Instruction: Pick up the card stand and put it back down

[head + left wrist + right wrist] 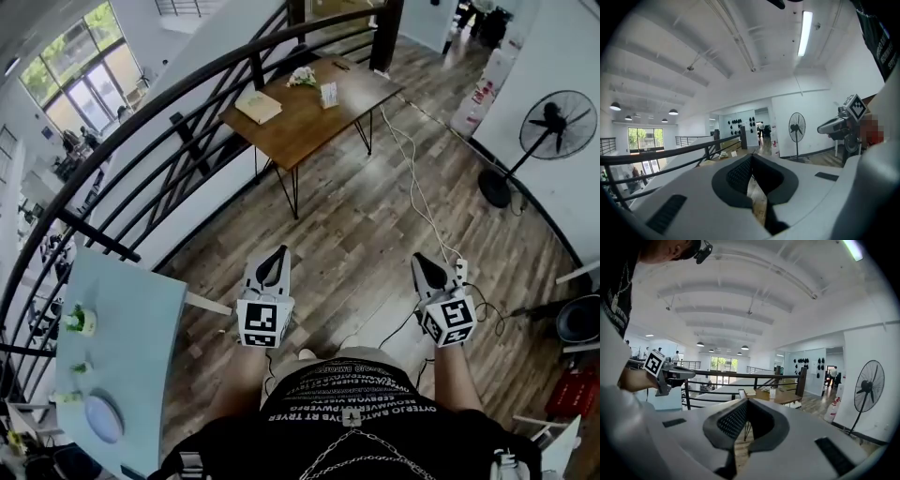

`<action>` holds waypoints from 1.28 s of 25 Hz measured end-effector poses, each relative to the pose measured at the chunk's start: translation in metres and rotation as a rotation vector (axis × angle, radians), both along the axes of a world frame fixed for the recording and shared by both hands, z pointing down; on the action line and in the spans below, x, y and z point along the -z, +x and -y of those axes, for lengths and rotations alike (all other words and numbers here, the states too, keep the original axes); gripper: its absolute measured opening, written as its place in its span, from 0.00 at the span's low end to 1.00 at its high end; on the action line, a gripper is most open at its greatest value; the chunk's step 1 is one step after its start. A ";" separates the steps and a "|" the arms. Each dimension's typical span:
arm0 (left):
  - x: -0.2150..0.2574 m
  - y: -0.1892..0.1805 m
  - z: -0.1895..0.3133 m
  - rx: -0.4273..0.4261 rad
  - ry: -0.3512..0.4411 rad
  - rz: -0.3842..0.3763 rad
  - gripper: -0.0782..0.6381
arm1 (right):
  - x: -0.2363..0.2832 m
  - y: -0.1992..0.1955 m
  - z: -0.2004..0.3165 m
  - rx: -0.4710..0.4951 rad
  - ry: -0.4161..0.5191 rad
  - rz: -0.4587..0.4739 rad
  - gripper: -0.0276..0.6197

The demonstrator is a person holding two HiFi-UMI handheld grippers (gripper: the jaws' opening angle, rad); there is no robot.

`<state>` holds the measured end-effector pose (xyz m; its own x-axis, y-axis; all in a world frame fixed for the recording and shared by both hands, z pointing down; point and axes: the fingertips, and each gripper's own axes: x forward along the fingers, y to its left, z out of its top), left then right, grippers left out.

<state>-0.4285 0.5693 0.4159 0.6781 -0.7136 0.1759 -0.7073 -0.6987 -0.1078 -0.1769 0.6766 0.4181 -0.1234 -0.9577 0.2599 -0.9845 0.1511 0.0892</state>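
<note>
A wooden table (300, 127) stands at twelve o'clock on the plank floor (375, 244), with a tan book (259, 106) and white flowers (302, 77) on it. A black fan (557, 125) is at two o'clock. A pale blue table (141, 356) is at eight o'clock, by the black railing (98, 240).

Matt brown wood tops the table (300, 117), on thin black metal legs; beside it, a dark metal railing (98, 241), grainy plank floor (375, 234). The left gripper (751, 158) is matt pale plastic, fingers (739, 174) dimpled black.
</note>
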 end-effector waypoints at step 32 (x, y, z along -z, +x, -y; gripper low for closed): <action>0.013 0.074 0.118 0.051 0.040 0.008 0.14 | -0.003 0.082 0.127 0.055 0.016 0.061 0.06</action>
<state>-0.3542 0.4514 0.4032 0.6390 -0.7540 0.1519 -0.7412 -0.6565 -0.1405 -0.0951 0.5496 0.4212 -0.1914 -0.9530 0.2347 -0.9784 0.2044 0.0319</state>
